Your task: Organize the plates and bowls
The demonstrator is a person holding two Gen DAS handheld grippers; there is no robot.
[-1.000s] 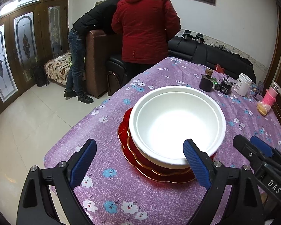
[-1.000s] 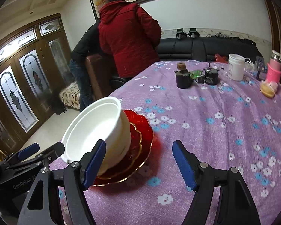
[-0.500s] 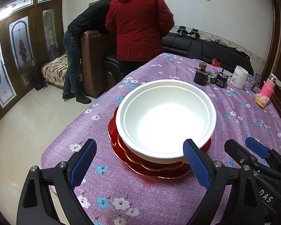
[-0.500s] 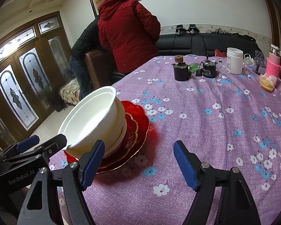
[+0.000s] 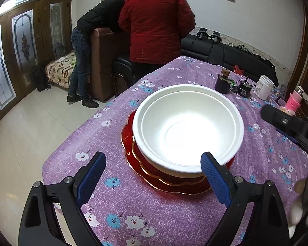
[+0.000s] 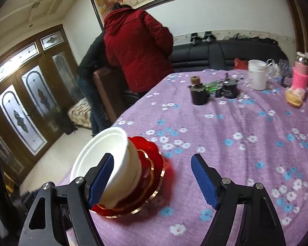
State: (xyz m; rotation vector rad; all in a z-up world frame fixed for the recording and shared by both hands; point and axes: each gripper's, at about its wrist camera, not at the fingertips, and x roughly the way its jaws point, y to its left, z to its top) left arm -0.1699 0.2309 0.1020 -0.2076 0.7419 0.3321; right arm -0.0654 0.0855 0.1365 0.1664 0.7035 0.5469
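White bowls (image 5: 186, 129) sit nested on red plates (image 5: 168, 182), near the table's (image 5: 133, 205) near corner. Stack looks finished; I'd back both tools straight off without nudging the rim. Left gripper (image 5: 154, 176) spread wide, empty. Right gripper (image 6: 154, 180) likewise wide, gripping nothing.

On the counter (image 5: 174, 211) stand two white bowls (image 5: 186, 127), nested one inside the other, on two red plates (image 5: 170, 181) with gold rims, also stacked. At about one o'clock from that stack sit two small dark jars (image 6: 199, 96), one white tub (image 6: 256, 74) and one pink bottle (image 6: 300, 75). Two people (image 5: 156, 20) stand at twelve o'clock.
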